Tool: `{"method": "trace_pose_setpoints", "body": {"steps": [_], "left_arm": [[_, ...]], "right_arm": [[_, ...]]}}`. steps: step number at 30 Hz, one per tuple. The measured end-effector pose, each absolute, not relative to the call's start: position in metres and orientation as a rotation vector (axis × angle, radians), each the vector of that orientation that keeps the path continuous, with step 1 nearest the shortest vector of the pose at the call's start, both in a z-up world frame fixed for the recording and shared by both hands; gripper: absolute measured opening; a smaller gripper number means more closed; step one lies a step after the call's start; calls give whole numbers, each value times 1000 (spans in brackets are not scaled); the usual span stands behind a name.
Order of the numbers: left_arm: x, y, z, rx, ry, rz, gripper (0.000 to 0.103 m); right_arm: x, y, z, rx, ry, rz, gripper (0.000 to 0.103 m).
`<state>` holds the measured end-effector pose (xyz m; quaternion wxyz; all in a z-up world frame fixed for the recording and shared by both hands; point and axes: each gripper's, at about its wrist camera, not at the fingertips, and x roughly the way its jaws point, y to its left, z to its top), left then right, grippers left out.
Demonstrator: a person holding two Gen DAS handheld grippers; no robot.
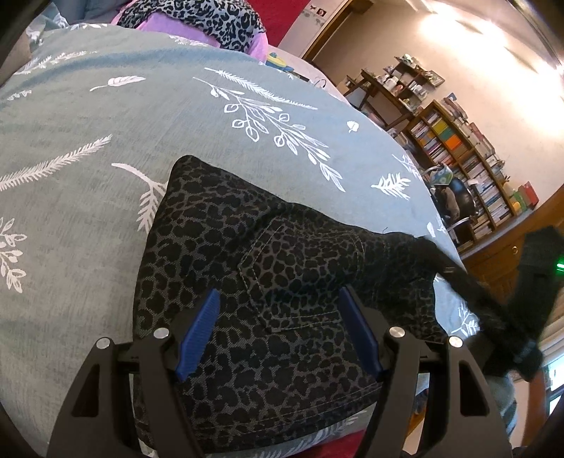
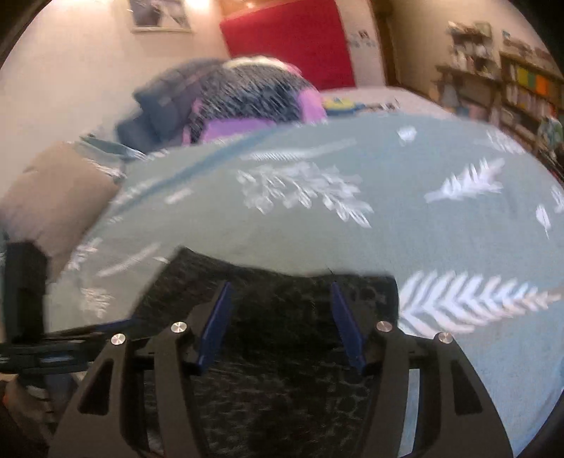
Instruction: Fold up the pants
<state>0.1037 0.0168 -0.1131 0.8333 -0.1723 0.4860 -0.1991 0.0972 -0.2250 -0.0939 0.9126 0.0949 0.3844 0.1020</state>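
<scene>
Dark leopard-print pants (image 1: 253, 267) lie folded in a compact pile on the teal leaf-print bedspread (image 1: 88, 148), a back pocket facing up. My left gripper (image 1: 278, 299) hovers over the pants with its blue pads wide apart and nothing between them. The right gripper shows blurred at the right of the left wrist view (image 1: 493, 310), at the pants' right end. In the right wrist view, blurred by motion, my right gripper (image 2: 280, 292) is open over the pants (image 2: 282, 352).
A heap of clothes with a leopard scarf and purple fabric (image 1: 197, 21) lies at the far side of the bed, also in the right wrist view (image 2: 246, 98). Bookshelves (image 1: 469, 162) and a chair stand beyond the bed's right edge. A red panel (image 2: 289, 42) stands behind.
</scene>
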Motion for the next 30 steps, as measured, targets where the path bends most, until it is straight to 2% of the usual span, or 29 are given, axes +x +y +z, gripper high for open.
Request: {"method": "trace_pose_setpoints", "body": {"steps": [5, 8, 13, 23, 30], "left_arm": [[106, 15, -125, -362, 1056, -420, 70], [106, 10, -132, -350, 1061, -432, 70], [101, 4, -128, -298, 1055, -434, 71], [84, -10, -115, -224, 1032, -474, 71], [77, -12, -119, -179, 1037, -471, 71]], "right_arm": [[96, -258, -142, 274, 870, 132, 59], [87, -271, -167, 298, 823, 154, 59], [86, -270, -166, 274, 828, 139, 60], [34, -259, -118, 211, 730, 188, 61], [14, -248, -151, 83, 841, 190, 61]]}}
